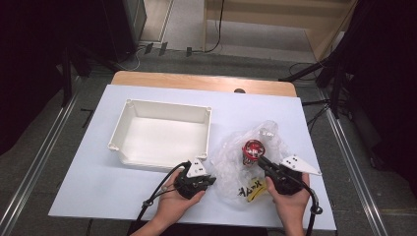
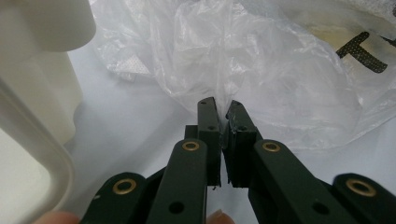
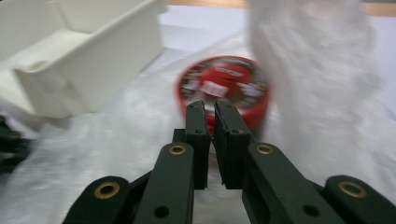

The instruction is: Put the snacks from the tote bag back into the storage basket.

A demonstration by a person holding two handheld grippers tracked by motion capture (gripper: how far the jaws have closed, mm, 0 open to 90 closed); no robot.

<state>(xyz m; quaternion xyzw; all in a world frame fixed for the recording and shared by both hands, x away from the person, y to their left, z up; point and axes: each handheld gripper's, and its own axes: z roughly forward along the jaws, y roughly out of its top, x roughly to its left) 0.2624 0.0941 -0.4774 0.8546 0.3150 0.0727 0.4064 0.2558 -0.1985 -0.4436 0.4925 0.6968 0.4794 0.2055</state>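
A crumpled clear plastic bag (image 1: 230, 164) lies on the white table right of centre, with a round red tin (image 1: 253, 149) on it. My left gripper (image 1: 213, 181) is at the bag's left edge. In the left gripper view its jaws are shut (image 2: 222, 108) and pinch a fold of the bag film (image 2: 261, 60). My right gripper (image 1: 260, 160) reaches the tin from the near side. In the right gripper view its jaws (image 3: 211, 108) are closed over the near rim of the red tin (image 3: 224, 77), and bag film (image 3: 317, 70) rises blurred to the right.
An open white plastic box (image 1: 162, 106) stands left of the bag, close to the left gripper (image 2: 32, 70) (image 3: 84, 60). A yellow label with black print (image 1: 253, 189) lies in the bag near the front edge. The white sheet (image 1: 98, 172) covers a wooden table.
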